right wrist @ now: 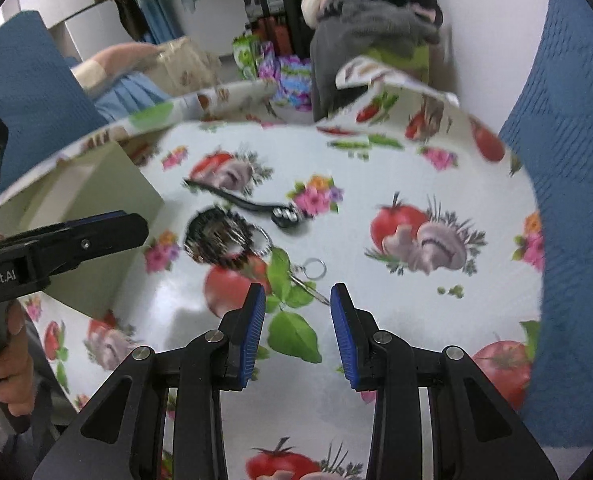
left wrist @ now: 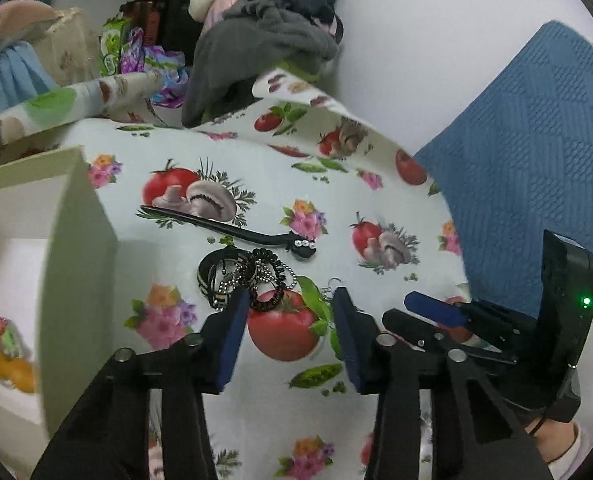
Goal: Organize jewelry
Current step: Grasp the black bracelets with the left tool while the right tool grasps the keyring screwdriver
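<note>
A pile of dark bracelets, bead chains and coil hair ties (left wrist: 242, 276) lies on the vegetable-print tablecloth; it also shows in the right wrist view (right wrist: 220, 240). A black hair stick with rhinestones (left wrist: 232, 230) lies just behind it and shows in the right wrist view too (right wrist: 248, 204). A small silver key ring (right wrist: 312, 274) lies right of the pile. My left gripper (left wrist: 290, 300) is open and empty just in front of the pile. My right gripper (right wrist: 296, 292) is open and empty, close before the key ring.
An open pale cardboard box (left wrist: 68, 264) stands at the left, also visible in the right wrist view (right wrist: 96, 216). A blue textured cloth (left wrist: 536, 152) covers the right side. Clothes and bags (left wrist: 264, 32) are heaped at the table's far edge.
</note>
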The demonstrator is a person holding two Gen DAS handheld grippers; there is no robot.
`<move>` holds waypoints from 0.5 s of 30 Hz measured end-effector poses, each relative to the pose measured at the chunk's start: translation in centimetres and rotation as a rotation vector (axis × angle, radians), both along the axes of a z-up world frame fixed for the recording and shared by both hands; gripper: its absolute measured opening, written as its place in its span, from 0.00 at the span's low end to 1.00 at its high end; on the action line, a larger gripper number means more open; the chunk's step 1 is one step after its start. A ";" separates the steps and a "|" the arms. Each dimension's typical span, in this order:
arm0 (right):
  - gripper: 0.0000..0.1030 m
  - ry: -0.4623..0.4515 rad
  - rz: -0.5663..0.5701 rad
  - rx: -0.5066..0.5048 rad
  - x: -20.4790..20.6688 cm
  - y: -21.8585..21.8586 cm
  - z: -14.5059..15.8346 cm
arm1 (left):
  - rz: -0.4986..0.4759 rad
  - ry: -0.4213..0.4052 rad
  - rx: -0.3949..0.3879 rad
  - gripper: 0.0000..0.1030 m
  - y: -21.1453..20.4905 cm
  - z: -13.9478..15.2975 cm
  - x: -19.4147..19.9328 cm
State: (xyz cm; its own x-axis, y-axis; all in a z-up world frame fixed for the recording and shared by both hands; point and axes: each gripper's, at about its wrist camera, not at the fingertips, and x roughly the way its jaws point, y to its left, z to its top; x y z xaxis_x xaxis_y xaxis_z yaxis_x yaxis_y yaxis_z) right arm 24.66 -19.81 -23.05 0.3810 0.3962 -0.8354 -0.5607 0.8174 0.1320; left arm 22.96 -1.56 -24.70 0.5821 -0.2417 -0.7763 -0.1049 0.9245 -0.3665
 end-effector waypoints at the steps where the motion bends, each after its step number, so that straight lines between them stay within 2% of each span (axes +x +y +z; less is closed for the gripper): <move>1: 0.31 0.008 0.003 -0.004 0.2 0.0 -0.5 | 0.001 0.009 0.005 0.37 -0.1 -0.7 0.5; 8: 0.31 0.060 0.038 -0.027 2.0 0.5 -4.2 | 0.014 0.045 0.054 0.33 0.3 -3.7 2.7; 15: 0.31 0.048 0.093 -0.073 2.8 1.7 -5.4 | 0.017 0.028 0.085 0.26 1.0 -4.2 3.4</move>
State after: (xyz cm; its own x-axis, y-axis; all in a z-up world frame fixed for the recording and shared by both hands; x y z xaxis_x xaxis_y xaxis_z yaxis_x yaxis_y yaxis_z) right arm 27.42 -18.10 -28.48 0.3042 0.3659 -0.8795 -0.6291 0.7705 0.1029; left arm 26.37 -0.56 -28.85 0.5634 -0.1642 -0.8097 -0.1299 0.9503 -0.2831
